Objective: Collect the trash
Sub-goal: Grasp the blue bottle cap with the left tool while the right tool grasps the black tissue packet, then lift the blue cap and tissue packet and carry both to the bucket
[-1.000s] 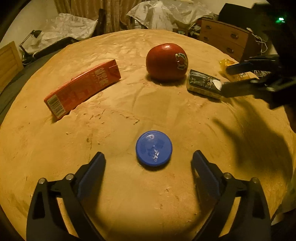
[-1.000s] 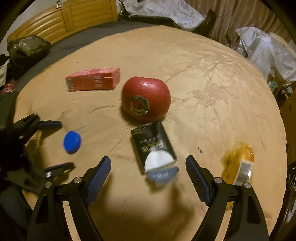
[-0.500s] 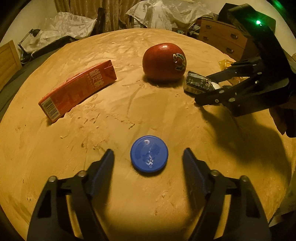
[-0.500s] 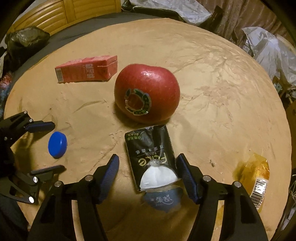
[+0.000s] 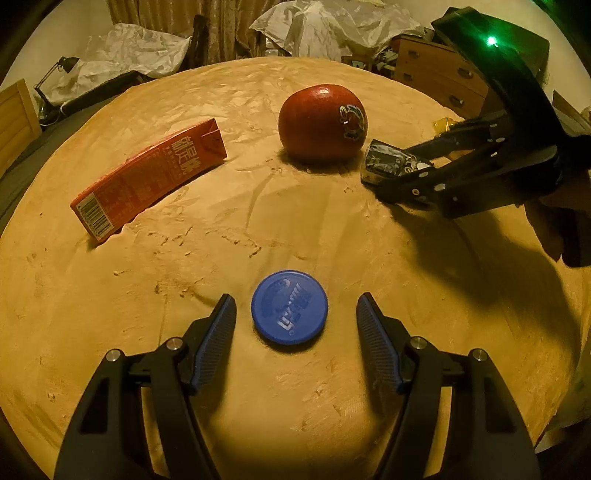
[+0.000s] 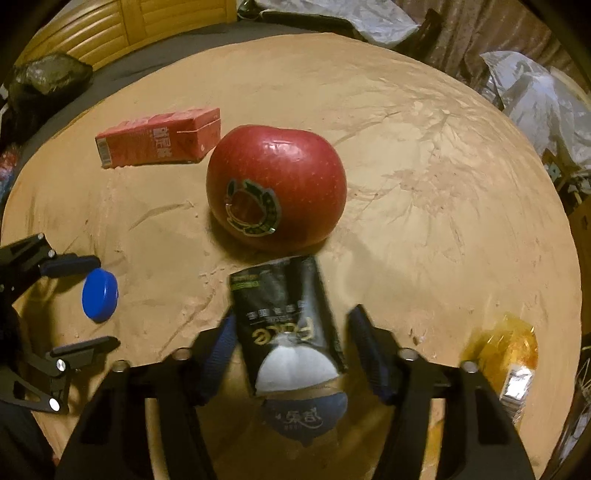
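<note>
A blue bottle cap (image 5: pixel 289 307) lies flat on the round tan table; my left gripper (image 5: pixel 295 314) is open with a finger on each side of it, not touching. The cap also shows in the right wrist view (image 6: pixel 99 294). My right gripper (image 6: pixel 291 328) is open around a black tissue pack (image 6: pixel 288 325) with white tissue sticking out, its fingers close to the pack's sides. The pack also shows in the left wrist view (image 5: pixel 391 162). A red drink carton (image 5: pixel 147 181) lies on its side to the left. A yellow wrapper (image 6: pixel 511 354) lies to the right.
A red apple (image 6: pixel 275 192) with a sticker sits just beyond the tissue pack, almost touching it. Wooden drawers (image 5: pixel 439 79), crumpled plastic sheets (image 5: pixel 325 22) and a desk lamp (image 5: pixel 55 70) stand beyond the table's edge (image 5: pixel 258 61).
Both grippers moved forward and narrowed. The left one now straddles the blue cap; the right one now straddles the tissue pack.
</note>
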The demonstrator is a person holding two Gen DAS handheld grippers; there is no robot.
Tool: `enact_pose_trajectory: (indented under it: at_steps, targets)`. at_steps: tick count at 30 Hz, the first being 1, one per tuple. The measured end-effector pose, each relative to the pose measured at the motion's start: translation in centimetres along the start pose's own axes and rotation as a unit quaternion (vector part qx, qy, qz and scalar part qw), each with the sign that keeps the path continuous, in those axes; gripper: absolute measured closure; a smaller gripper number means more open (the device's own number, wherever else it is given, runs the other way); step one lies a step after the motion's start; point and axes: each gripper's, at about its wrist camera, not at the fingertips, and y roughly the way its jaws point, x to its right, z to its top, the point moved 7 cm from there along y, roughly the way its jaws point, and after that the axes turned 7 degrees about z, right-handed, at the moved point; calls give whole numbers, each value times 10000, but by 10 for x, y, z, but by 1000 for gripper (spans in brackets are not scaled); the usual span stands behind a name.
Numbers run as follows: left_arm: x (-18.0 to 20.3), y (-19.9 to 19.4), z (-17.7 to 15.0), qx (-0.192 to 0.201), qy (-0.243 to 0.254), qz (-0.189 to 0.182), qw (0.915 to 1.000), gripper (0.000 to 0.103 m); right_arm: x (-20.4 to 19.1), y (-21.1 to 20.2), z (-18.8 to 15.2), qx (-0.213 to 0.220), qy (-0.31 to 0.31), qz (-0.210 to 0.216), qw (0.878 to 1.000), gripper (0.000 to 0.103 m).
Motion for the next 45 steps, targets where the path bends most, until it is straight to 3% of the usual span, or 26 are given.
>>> enact_pose_trajectory:
  at_steps: [4, 9, 15, 27, 34, 45]
  targets:
    - [-4, -3, -1, 67, -97, 13, 9999, 65, -5, -6, -6, 221, 213, -153, 9994, 59]
    - [-4, -8, -5, 108, -244, -55, 9996, 65, -10, -30, -29, 650, 799, -317, 9942, 61]
    - [-1, -37, -7, 469, -279, 82, 9985, 65, -31, -84, -73, 1408, 1444, -619, 9775, 61]
    - [13, -155, -4, 1581, -445, 453, 9854, 65, -105, -207, -134, 2776, 1892, -1306, 9328, 60]
    - [29, -207, -6, 1850, -364, 306, 9816, 65, -142, -250, -157, 2955, 2009, -1340, 9243, 59]
    - [39, -246, -13, 2166, -355, 232, 9753, 65, -188, -305, -182, 3273, 1952, -1438, 9133, 59]
